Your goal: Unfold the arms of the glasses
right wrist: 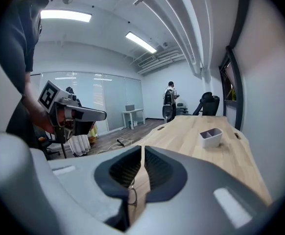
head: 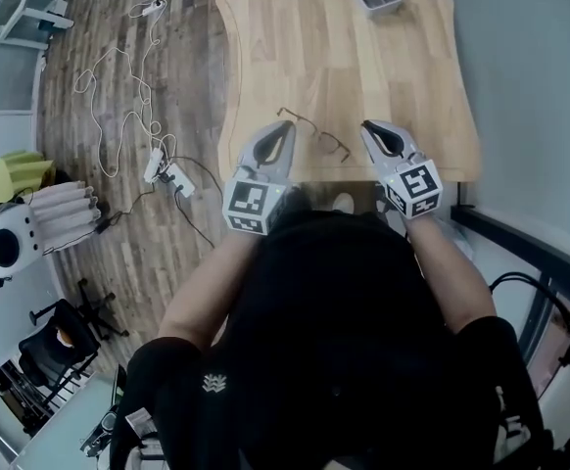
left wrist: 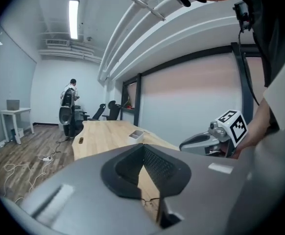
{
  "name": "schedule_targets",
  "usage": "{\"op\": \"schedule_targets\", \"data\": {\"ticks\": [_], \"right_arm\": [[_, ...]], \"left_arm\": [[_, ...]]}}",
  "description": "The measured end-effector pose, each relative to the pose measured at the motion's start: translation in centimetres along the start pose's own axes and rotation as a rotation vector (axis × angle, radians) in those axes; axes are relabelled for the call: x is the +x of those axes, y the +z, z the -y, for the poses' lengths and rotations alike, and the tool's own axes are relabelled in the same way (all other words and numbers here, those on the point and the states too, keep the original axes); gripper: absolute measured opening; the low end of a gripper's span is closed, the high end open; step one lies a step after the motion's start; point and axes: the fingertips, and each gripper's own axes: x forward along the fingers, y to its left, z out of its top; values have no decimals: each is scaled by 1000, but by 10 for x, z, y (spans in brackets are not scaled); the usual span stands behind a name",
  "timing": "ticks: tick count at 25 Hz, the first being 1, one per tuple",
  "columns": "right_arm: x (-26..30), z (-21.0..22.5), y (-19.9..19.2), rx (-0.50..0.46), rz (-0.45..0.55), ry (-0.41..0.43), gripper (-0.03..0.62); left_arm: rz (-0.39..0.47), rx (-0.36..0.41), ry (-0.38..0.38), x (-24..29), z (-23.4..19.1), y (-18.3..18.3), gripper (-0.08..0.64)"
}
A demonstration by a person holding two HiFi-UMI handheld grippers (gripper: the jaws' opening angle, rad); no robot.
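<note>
We hold the left claw (head: 283, 130) and the right claw (head: 373, 130) low over the near edge of the worktop (head: 295, 47), each with its jaws together and nothing between them. The glasses (head: 314, 135) lie on the wood between the two tips, touched by neither. We judge that this flanking stance lets one claw steady the frame while the other swings an arm out.

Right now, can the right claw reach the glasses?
Probably yes: the glasses lie on the table just beside the right claw, nothing between them, though its jaws look shut.
</note>
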Motion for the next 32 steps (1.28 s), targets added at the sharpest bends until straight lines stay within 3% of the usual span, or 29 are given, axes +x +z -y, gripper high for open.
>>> {"op": "schedule_targets", "data": {"ticks": [3,8,17,27,32], "right_arm": [[2,-2,7,-6,16,4,16],[3,3,6,17,26,-30,0],[11,13,6,47,28,-87,0],[12,7,13,20,34,-109,0],[5,3,13,23,36,-133,0]], "left_arm": [[0,-23,71,-8,-24,1,8],[-17,5,111,-15,-44,-8,6],[-33,25,93,-8,-61,-8,6],[-58,23,16,-7,-53,-8,6],[-56,29,16,-14,-53,-8,6]]}}
